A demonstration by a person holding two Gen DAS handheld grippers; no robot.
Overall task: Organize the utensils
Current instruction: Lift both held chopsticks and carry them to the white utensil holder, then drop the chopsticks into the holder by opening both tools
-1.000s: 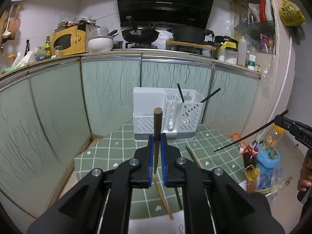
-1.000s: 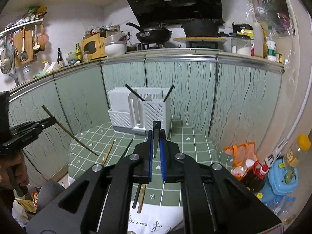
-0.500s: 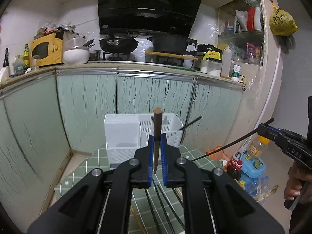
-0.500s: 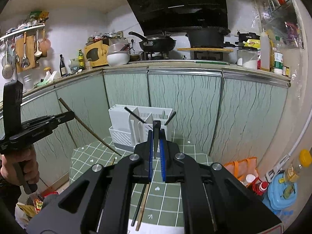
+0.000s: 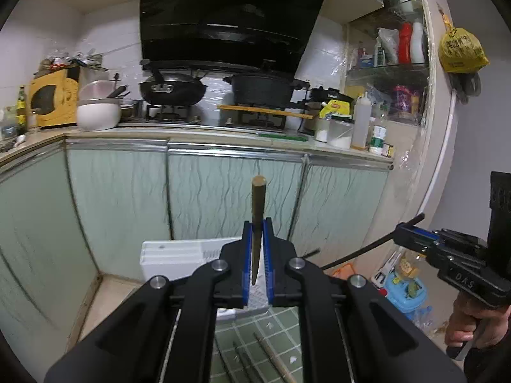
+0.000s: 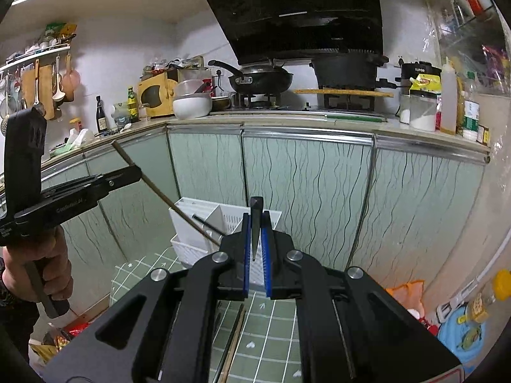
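My 2 claws: L claw (image 5: 257, 255), R claw (image 6: 256, 249). Chopsticks held: 1 brown chopstick (image 5: 258, 204) in L, 1 black chopstick (image 6: 256, 210) in R. 1 white caddy (image 5: 179, 255) w/ at least 1 dark stick (image 6: 204, 221) in it. 3 loose chopsticks (image 5: 271, 357) on 1 green tiled table (image 6: 281, 335). Counter behind: 1 wok (image 5: 172, 91), 1 black pot (image 5: 262, 89), 1 white bowl (image 5: 95, 115).

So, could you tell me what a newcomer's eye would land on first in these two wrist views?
Most likely the two chopsticks held up in mid-air: a brown chopstick clamped in the left gripper and a black chopstick clamped in the right gripper. Below them stands the white utensil holder on the green checked cloth, against pale green cabinet doors, under the big black range hood.
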